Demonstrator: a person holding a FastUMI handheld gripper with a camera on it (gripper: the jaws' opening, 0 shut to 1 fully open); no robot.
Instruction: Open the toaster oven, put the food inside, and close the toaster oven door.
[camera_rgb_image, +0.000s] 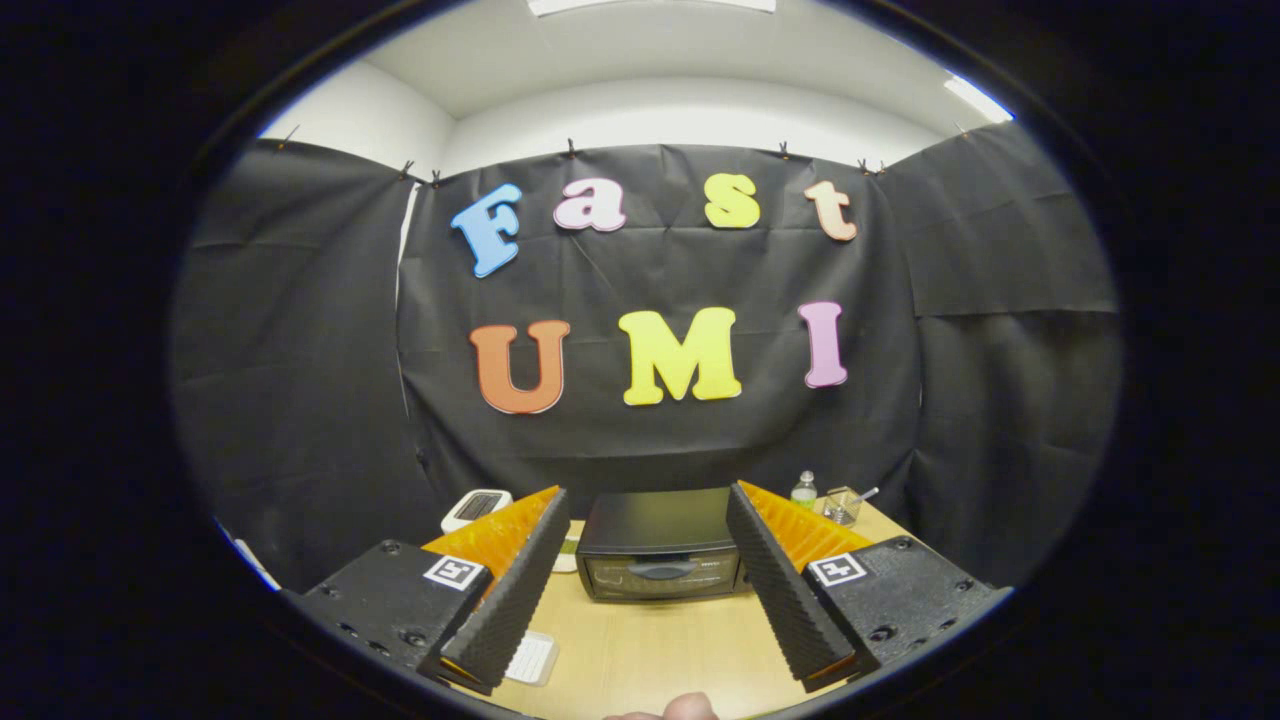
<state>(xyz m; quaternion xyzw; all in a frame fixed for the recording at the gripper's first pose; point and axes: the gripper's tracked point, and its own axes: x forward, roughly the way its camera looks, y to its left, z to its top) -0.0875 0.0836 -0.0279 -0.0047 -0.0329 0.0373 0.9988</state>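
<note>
Gripper view: toaster oven (660, 560) on wooden table (640, 650), door shut, at 12 o'clock beyond gripper (640, 660). Fingers spread wide, holding nothing. Fits either stage: door awaiting opening, or closed again with food inside; cannot tell, glass too dark. Handle (660, 570) centred between fingers, well ahead. White tray (530, 658) just beside left finger at 7 o'clock. Bottle (804, 489) and glass (843, 505) at 2 o'clock.

Bottle (803, 489), glass cup (842, 505) — white scale (476, 508)
</note>
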